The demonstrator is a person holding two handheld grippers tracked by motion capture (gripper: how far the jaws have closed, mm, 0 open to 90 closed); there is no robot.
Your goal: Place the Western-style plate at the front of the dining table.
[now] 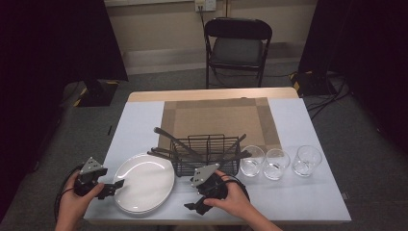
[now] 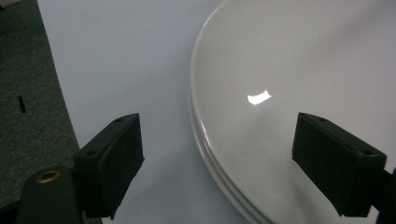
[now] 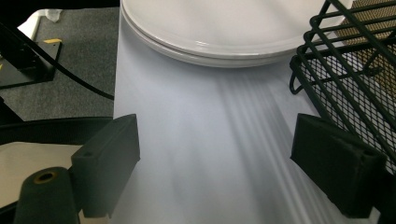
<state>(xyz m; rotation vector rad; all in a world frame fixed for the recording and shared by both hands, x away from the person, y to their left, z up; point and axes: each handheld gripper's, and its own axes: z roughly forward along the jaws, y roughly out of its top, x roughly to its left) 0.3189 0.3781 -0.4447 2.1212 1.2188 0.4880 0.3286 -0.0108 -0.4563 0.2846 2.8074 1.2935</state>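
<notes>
Stacked white plates (image 1: 143, 182): front-left of counter (image 1: 298, 192), far rim cut off in left gripper view. Left tool (image 2: 217, 158): jaws spread astride near rim. Right tool (image 3: 215, 163): spread, empty. Wire basket (image 1: 206, 155): dark utensils inside, indistinct.

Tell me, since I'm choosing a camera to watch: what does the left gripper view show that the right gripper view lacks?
Left gripper view: its own open jaws straddling the plates' rim, and a bright glint on the top plate. Right gripper view: the wire basket and a cable over the floor, its own jaws open over bare table. Both share the stacked white plates and the pale tabletop.
</notes>
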